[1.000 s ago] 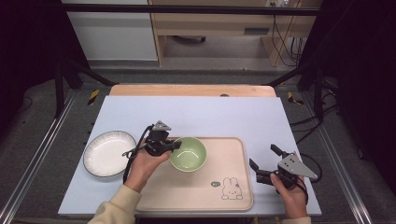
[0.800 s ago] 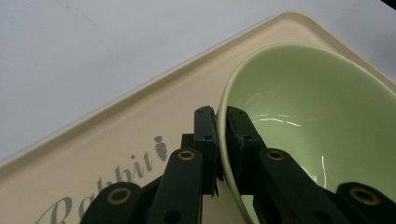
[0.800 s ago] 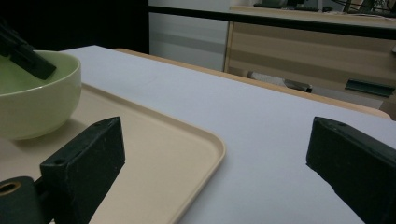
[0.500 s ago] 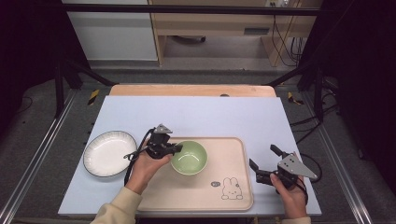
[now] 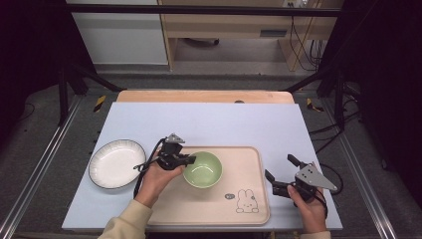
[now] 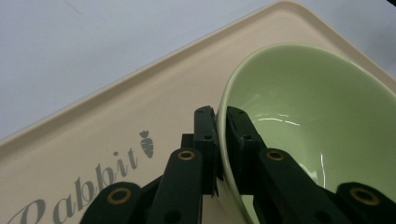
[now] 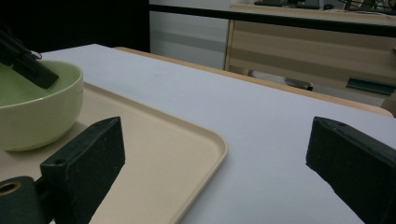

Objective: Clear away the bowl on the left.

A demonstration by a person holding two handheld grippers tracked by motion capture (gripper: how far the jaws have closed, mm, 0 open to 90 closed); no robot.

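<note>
- So the left gripper (image 5: 188, 160) has its fingers (image 6: 205, 135) clamped right on the rim of the green bowl (image 5: 202, 169), one finger outside the wall and one inside. You can see it really well in the left gripper view.
- The bowl sits on the beige tray (image 5: 249, 199) (the one with the little rabbit print (image 5: 245, 200)), at its left end, upright, nothing in it as far as I can tell.
- The white plate (image 5: 117, 163) is off the tray on the tabletop (image 5: 224, 124), just left of the hand, also empty.
- The right gripper (image 5: 281, 174) hangs by the tray's right edge, fingers wide apart, holding nothing.
- My read: the grab is done, the bowl isn't clearly lifted. What's left is carrying it wherever it's headed, maybe over to the plate, but that's a guess.
- The right hand looks like it's just waiting its turn.
</note>
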